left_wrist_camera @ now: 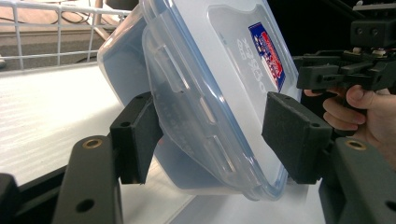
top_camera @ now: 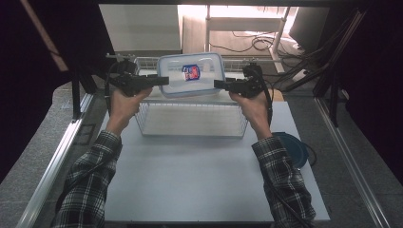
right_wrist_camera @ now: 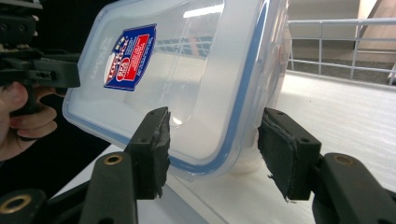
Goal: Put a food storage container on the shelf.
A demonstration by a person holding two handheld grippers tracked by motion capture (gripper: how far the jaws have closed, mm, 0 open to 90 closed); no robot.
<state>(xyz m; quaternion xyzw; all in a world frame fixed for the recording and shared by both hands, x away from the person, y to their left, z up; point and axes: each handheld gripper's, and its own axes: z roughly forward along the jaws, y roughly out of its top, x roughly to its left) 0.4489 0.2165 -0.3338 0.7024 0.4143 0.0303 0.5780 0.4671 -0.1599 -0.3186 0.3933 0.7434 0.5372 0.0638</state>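
A clear plastic container (top_camera: 191,73) with a blue-rimmed lid and a red and blue label stands tilted on its lower edge, at the back of a white wire basket (top_camera: 190,134). My left gripper (top_camera: 164,80) is at its left end and my right gripper (top_camera: 218,84) at its right end. In the left gripper view the container (left_wrist_camera: 210,84) sits between the jaws of the left gripper (left_wrist_camera: 215,140); one pad (left_wrist_camera: 135,135) meets its underside, the other stands off the lid. The right gripper (right_wrist_camera: 218,151) straddles the container's corner (right_wrist_camera: 187,84), with a gap at one pad (right_wrist_camera: 285,154).
The basket sits at the far middle of the white table (top_camera: 199,190). A dark blue round lid (top_camera: 292,147) lies at the table's right edge by the right forearm. Metal rails run along both sides, and cables hang at the back right.
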